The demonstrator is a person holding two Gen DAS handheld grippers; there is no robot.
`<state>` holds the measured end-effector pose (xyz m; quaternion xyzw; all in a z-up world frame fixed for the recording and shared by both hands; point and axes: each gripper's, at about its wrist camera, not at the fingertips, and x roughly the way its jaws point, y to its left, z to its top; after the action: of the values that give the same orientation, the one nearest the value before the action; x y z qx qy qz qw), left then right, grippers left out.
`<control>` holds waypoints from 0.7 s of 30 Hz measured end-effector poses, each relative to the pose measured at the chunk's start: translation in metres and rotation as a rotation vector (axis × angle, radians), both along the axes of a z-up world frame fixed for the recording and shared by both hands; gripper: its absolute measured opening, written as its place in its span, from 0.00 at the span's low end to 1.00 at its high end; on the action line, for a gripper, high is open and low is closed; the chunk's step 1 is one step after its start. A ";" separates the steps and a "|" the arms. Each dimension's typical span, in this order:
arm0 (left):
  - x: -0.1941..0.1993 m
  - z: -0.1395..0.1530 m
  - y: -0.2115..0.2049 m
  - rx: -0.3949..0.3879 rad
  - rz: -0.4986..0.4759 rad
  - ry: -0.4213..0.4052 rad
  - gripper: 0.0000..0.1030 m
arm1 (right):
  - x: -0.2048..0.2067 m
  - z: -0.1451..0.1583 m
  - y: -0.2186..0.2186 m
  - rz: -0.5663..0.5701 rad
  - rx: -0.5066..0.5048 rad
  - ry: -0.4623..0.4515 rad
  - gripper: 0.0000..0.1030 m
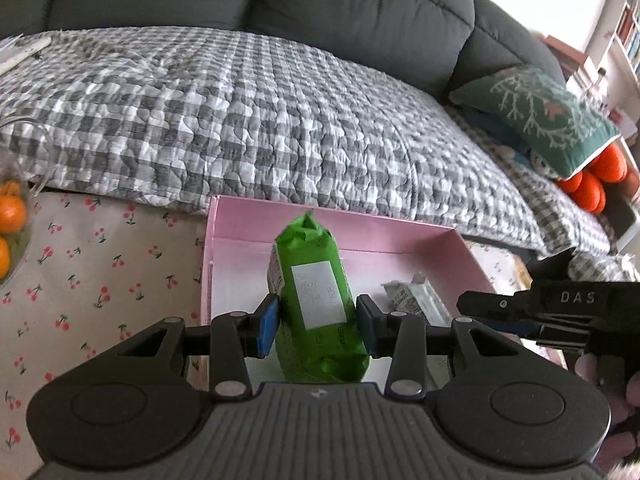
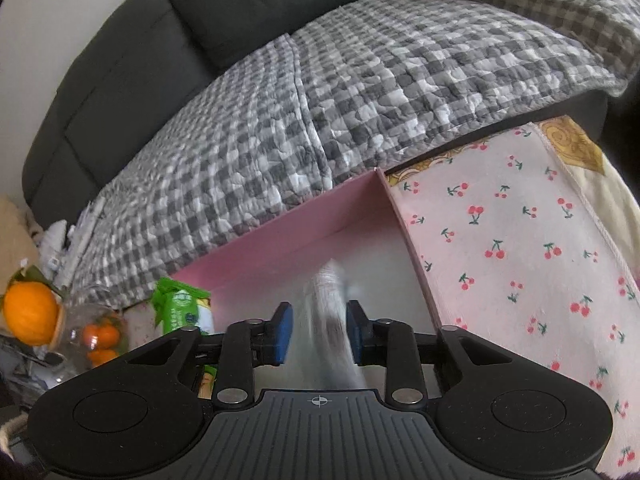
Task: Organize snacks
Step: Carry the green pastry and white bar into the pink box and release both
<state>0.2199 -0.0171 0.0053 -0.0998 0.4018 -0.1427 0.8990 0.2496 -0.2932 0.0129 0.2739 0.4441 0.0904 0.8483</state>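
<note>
Table under a cherry-print cloth [image 1: 100, 280] — pale pink w/ small red cherries, covers whole top in both views. Far edge butts against the grey-checked sofa throw. Pink box [image 1: 400, 240] sits directly on cloth, open top, back wall twd the sofa. Glass bowl of oranges [image 2: 96, 336] on cloth at left, apart from box. At the table's right far corner a yellow patterned underlayer [image 2: 576, 140] shows past cloth's hem — can't tell material.

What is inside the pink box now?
The pink box contains a green packet, between the left gripper fingers, and a silver packet. The floor under the green packet is hidden.
</note>
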 end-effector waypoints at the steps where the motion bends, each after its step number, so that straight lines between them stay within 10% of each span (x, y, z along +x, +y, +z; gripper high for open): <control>1: 0.001 -0.001 -0.001 0.006 -0.006 -0.003 0.32 | 0.002 -0.002 0.000 0.004 -0.003 0.001 0.25; 9: 0.002 0.001 -0.003 0.025 -0.010 -0.035 0.34 | 0.006 -0.006 0.007 0.025 -0.037 0.002 0.30; 21: -0.020 0.028 -0.007 0.120 -0.016 -0.090 0.77 | -0.018 0.015 0.006 0.013 -0.060 -0.007 0.60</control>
<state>0.2003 -0.0236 0.0337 -0.0359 0.3694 -0.1301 0.9194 0.2314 -0.2869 0.0282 0.2451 0.4454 0.0833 0.8571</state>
